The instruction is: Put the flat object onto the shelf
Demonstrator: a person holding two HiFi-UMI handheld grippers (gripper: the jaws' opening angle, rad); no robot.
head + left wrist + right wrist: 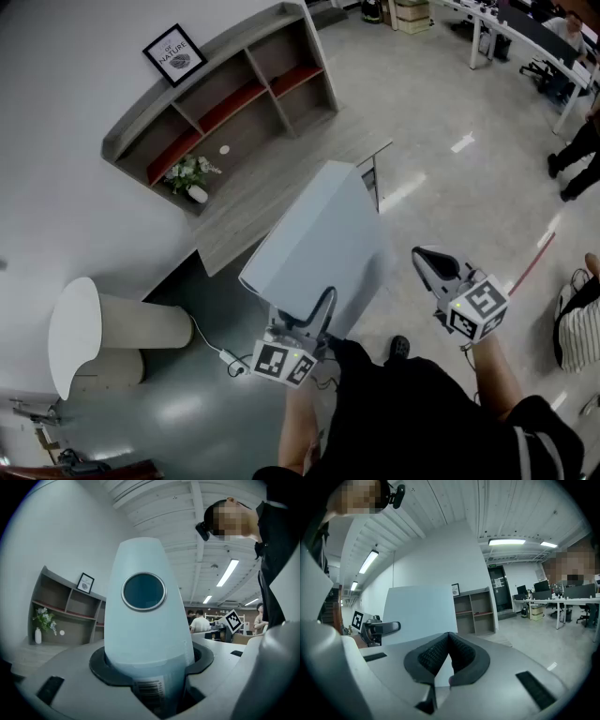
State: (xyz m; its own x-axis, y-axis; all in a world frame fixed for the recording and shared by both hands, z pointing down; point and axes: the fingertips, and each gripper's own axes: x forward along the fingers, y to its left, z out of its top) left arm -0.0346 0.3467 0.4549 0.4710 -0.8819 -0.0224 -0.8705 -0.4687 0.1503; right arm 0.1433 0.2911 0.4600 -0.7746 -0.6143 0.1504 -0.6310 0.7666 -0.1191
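A large flat pale-blue object (319, 239) is held up in front of me by its lower edge, tilted toward the shelf. My left gripper (314, 319) is shut on it. In the left gripper view the flat object (140, 634) rises between the jaws, with a round dark window and a barcode near the grip. My right gripper (433, 267) hangs to the right of it, apart from it, shut with nothing held; its pads (436, 656) meet at the tip. The grey open shelf (225, 94) stands against the white wall, far upper left.
A framed picture (175, 53) sits on the shelf top. A white vase of flowers (192, 178) stands on the low wooden platform (272, 192) before the shelf. A white round pedestal (80, 328) is at the left. People (574, 159) and desks are at the far right.
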